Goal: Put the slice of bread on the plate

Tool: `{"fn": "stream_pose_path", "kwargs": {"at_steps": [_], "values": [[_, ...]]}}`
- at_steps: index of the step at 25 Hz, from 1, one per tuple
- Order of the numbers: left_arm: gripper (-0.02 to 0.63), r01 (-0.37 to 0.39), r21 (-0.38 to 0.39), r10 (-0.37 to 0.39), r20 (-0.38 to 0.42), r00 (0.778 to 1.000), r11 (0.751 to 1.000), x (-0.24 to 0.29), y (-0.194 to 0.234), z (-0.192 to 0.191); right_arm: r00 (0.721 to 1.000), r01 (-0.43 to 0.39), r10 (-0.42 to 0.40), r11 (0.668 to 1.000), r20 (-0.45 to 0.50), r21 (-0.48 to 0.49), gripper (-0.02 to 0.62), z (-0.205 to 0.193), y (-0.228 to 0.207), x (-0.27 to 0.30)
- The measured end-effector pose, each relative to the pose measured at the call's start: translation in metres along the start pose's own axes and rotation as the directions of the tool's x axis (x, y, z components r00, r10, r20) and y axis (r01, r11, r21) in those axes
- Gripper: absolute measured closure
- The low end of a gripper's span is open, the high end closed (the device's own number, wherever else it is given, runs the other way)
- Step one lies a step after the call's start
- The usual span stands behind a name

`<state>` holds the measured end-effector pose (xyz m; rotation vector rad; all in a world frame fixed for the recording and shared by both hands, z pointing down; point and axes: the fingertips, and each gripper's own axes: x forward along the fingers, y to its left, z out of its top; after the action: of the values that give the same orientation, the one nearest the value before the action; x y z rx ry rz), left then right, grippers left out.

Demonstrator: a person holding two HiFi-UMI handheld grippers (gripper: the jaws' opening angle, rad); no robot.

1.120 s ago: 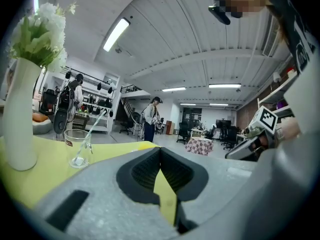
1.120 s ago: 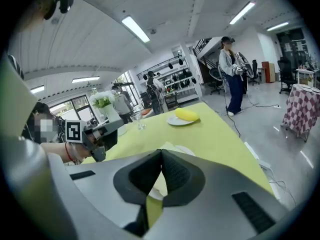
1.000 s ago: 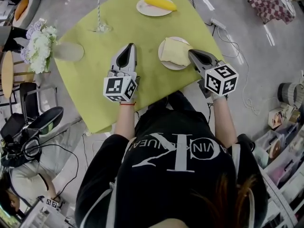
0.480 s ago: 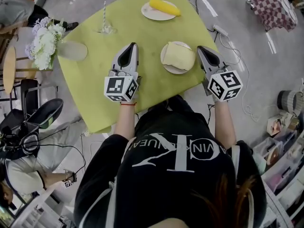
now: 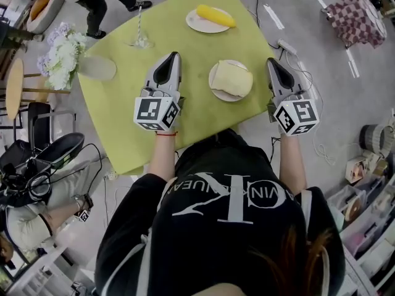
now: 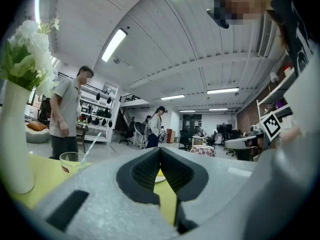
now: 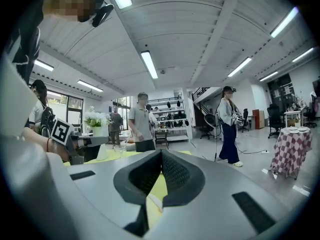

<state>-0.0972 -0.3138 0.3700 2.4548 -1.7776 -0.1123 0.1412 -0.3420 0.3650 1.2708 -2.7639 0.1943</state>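
Note:
The pale slice of bread (image 5: pixel 233 79) lies on a white plate (image 5: pixel 217 89) near the front right of the yellow-green table (image 5: pixel 191 113). My right gripper (image 5: pixel 271 61) hangs to the right of the plate, past the table's edge, shut and empty. My left gripper (image 5: pixel 174 55) hovers left of the plate over the table, jaws together with nothing between them. In the left gripper view (image 6: pixel 160 149) and the right gripper view (image 7: pixel 161 152) the black pads meet at the tips.
A second plate (image 5: pixel 203 23) with a yellow corn cob (image 5: pixel 215 15) sits at the table's far edge. A glass with a straw (image 5: pixel 139 40) and a white vase of flowers (image 5: pixel 68 63) stand at the left. People walk around the room. Cables and a power strip (image 5: pixel 287 47) lie on the floor at right.
My right gripper has drawn back to the right, away from the plate, and risen. The left gripper rose slightly. The bread stays on the plate.

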Motion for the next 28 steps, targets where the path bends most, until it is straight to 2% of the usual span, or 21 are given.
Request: {"fn": "stream_pose_path", "kwargs": {"at_steps": [14, 28], "values": [[0.601, -0.005, -0.003, 0.005, 0.052, 0.999, 1.0, 0.002, -0.004, 0.028, 0.995, 0.029, -0.028, 1.0, 0.099, -0.011, 0.595, 0.028, -0.013, -0.01], [0.601, -0.014, 0.005, 0.014, 0.057, 0.998, 1.0, 0.002, 0.005, 0.034, 0.992, 0.035, -0.033, 0.999, 0.125, -0.015, 0.595, 0.034, -0.012, -0.004]]}}
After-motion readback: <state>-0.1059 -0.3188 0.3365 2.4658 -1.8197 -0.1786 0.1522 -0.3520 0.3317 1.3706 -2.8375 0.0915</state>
